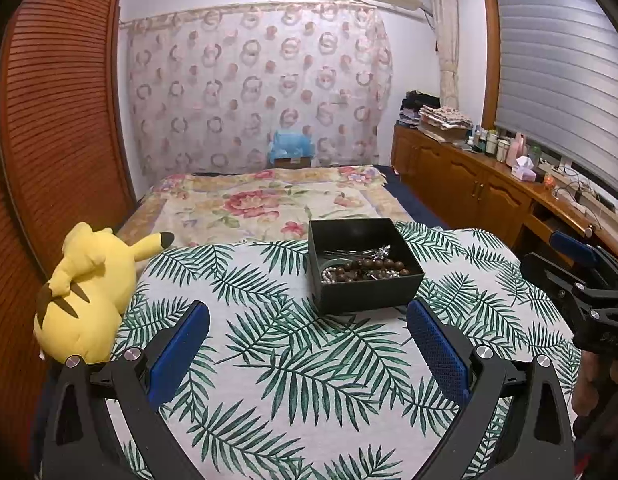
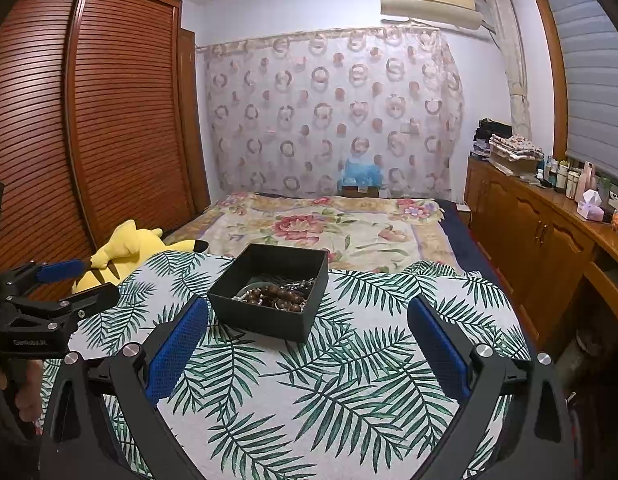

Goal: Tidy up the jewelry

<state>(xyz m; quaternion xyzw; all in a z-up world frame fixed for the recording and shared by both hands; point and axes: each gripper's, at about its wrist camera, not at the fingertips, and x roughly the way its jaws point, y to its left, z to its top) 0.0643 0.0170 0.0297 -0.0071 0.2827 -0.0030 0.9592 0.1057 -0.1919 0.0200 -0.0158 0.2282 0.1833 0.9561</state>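
A black open box [image 1: 367, 298] sits on a palm-leaf cloth [image 1: 293, 360]. It holds a brown bead bracelet [image 1: 375, 269], a pearl strand [image 1: 328, 274] and silver pieces [image 1: 373, 252]. My left gripper [image 1: 309, 324] is open and empty, just in front of the box. In the right wrist view the box [image 2: 265, 320] and its beads [image 2: 277, 296] lie ahead to the left. My right gripper [image 2: 309, 320] is open and empty, its left finger near the box's front corner. Each gripper shows at the edge of the other's view: the right one [image 1: 581, 276], the left one [image 2: 57, 284].
A yellow plush toy [image 1: 89, 284] lies at the cloth's left edge, by a wooden louvred wardrobe [image 1: 57, 120]. A floral bedspread [image 1: 269, 200] stretches beyond the box. A wooden cabinet with bottles [image 1: 489, 176] runs along the right wall.
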